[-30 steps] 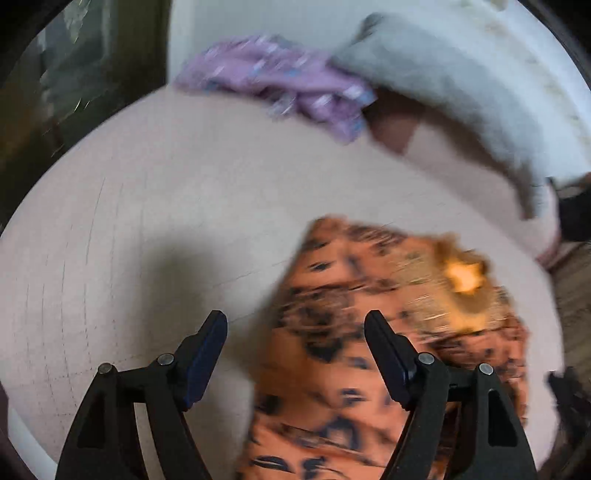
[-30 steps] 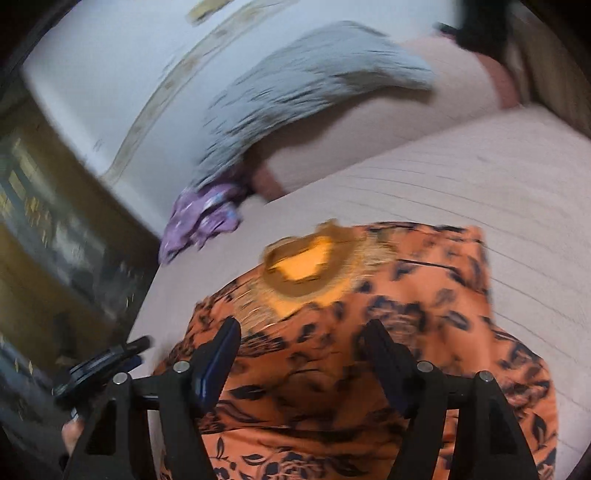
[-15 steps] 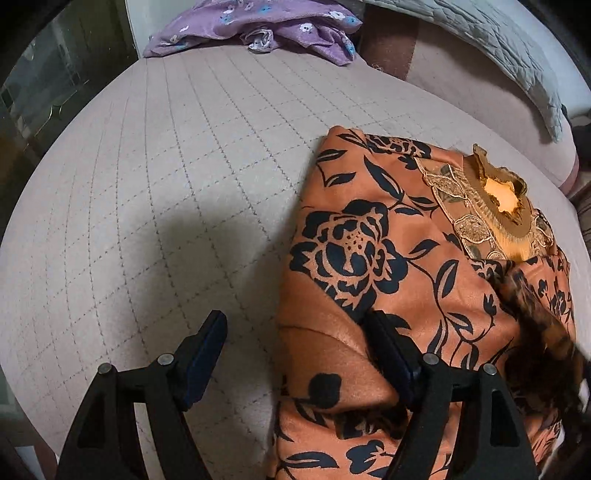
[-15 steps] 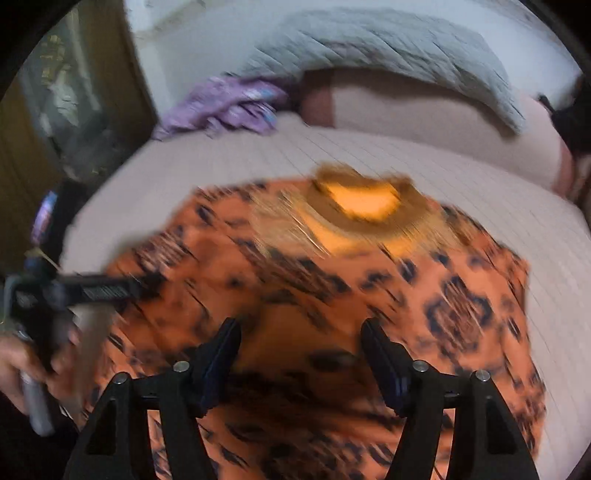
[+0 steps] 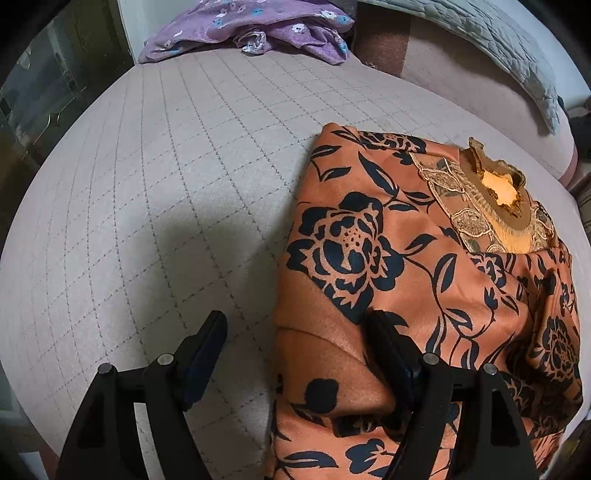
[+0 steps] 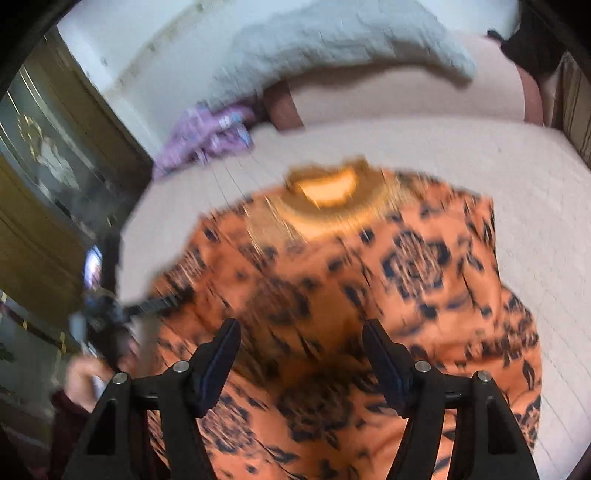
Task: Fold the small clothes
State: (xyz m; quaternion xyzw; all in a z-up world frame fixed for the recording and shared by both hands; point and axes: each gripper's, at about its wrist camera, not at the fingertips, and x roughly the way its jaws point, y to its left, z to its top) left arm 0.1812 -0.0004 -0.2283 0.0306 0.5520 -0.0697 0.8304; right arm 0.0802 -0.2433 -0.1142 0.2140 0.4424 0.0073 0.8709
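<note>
A: Report status, working left to right.

B: The left hand-held gripper [image 5: 291,354] stands with jaws apart and grips nothing. Its left finger is over the bare bed [image 5: 155,192]; its right finger is over the left edge of the orange floral blouse [image 5: 406,266]. The blouse lies on the bed's right half, side panels already turned inward, gold lace collar [image 5: 491,195] towards the pillow end. The right hand-held gripper [image 6: 301,349] hangs above the blouse's lower middle, jaws likewise apart and empty. That view is motion-blurred, so contact cannot be confirmed.

A: Failure risks?

B: Three, by judgement. The fabric looks smooth and satin-like; a pinch on one layer only would let the folded panel slide open. A grip taken off the edge would catch the bed cover. A fast right-hand approach could drag the hem and skew the fold.

A: Materials and shapes?

B: Blouse: glossy orange cloth, black rose print, soft rounded folds. Bed cover: matte, beige, quilted in a square grid. The purple flowered garment [image 5: 255,29] lies crumpled at the far edge, well apart. The grey quilted pillow [image 5: 517,55] is long and padded.
</note>
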